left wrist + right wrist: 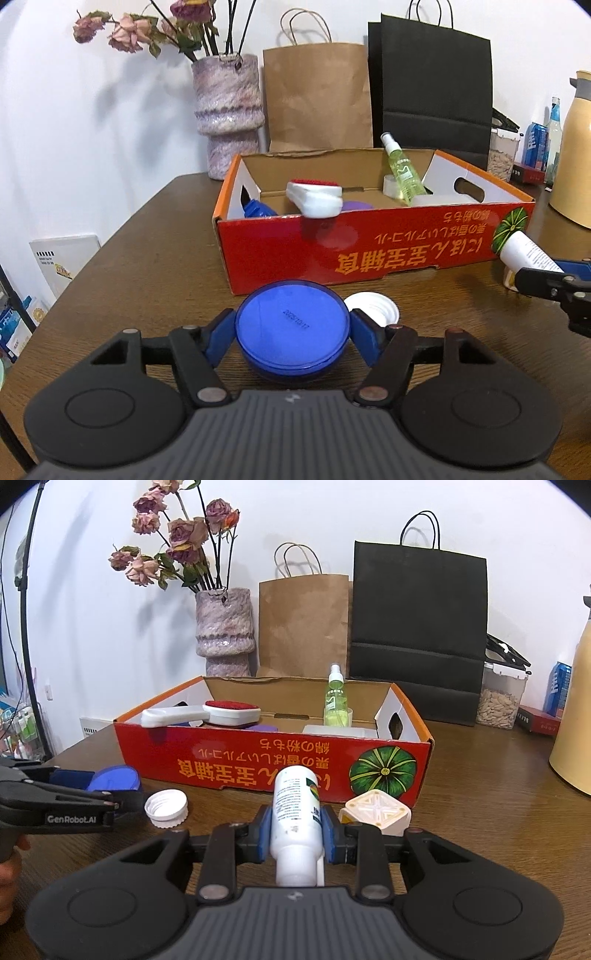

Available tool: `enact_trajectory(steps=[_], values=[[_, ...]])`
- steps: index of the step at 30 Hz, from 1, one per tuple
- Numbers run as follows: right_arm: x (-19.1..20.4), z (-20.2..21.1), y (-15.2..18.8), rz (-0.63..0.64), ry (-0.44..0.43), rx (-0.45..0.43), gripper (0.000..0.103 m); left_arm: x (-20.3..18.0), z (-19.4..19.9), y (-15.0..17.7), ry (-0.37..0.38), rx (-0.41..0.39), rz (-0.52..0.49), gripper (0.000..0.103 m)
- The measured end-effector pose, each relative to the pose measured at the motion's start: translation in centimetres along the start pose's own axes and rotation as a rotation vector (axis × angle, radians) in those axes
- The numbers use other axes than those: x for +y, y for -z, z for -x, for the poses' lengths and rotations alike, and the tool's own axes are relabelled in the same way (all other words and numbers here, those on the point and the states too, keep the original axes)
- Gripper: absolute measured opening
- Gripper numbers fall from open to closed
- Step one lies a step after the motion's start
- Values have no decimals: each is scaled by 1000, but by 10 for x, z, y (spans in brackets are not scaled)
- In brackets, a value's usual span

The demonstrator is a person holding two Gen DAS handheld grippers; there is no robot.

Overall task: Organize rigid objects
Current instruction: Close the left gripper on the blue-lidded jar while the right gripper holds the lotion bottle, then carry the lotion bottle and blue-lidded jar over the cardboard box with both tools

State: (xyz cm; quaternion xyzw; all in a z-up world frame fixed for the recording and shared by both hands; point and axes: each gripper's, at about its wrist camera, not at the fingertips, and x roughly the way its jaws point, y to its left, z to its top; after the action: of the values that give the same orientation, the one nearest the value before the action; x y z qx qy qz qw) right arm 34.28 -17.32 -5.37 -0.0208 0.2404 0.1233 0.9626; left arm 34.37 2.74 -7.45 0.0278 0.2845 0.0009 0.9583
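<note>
Brown wooden desk (147,266) against white wall, paper bags and vase behind. Left gripper (291,332) clamped across blue round tin (291,325), pads on its rim, just off desk in front of red cardboard box (369,251). Tin looks stiff, light, probably a bit slick, so gripping across the widest part makes sense. Right gripper (295,830) clenched on white bottle (295,812). Box already holds lint brush (314,197), green spray bottle (402,170), some bits half hidden. Loose white cap (166,806) on desk.

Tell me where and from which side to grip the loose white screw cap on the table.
Grip the white screw cap across its ribbed outer wall, coming down from above. It lies flat with its open side up, so the low ridged rim is the only purchase. The round blue tin in the left gripper sits close beside it, so set the fingers clear of that side.
</note>
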Motion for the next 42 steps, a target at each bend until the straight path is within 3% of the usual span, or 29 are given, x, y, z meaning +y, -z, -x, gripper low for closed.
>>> enact_trajectory(steps=[19,42], values=[[2,19,-12,5,-18,-67,27,-33,38,-11,39,-78,41,69],[-20,4,-62,-8,-10,-173,27,-51,30,-80,18,-196,107,69]])
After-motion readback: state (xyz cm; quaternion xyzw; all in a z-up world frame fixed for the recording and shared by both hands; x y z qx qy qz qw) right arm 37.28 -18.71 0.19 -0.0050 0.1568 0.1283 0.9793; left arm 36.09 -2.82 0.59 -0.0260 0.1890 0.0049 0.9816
